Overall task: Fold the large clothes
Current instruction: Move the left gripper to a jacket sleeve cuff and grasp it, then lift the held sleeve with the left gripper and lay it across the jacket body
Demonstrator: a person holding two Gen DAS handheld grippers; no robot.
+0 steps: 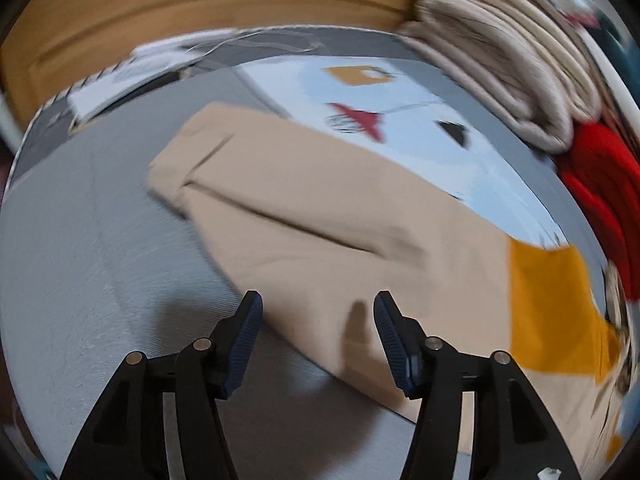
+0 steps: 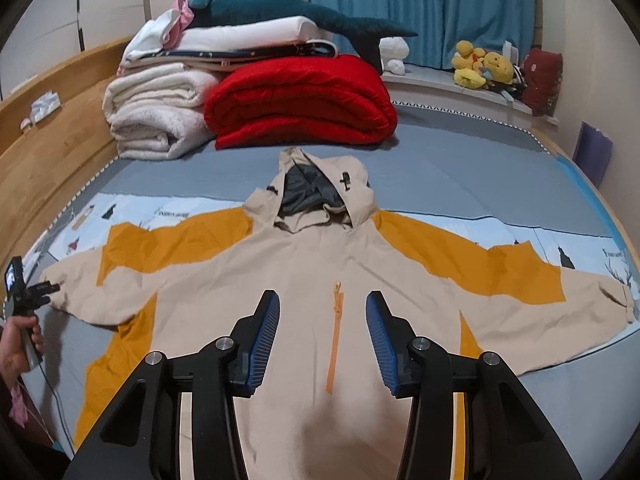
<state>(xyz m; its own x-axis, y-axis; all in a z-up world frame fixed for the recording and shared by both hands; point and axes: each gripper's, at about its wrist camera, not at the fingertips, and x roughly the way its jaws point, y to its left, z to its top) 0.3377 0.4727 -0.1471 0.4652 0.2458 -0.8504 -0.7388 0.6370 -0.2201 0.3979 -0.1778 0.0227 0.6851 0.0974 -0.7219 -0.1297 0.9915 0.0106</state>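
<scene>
Two claws we hold apart, gripping nothing | left gripper (image 1: 318, 300) over a beige sleeve (image 1: 280, 200) | right gripper (image 2: 322, 300) above jacket (image 2: 320, 264) spread flat on bed (image 2: 460, 160)

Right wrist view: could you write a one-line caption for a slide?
Open right gripper above a beige-and-orange jacket spread flat on the bed.

A beige hooded jacket (image 2: 304, 280) with mustard-orange panels lies front-up and flat on a bed, both sleeves spread wide to either side. Its grey-lined hood (image 2: 316, 192) points toward the far end, and an orange zip (image 2: 335, 340) runs down the chest. The left sleeve (image 1: 320, 216) rests smooth, cuff outward.
</scene>
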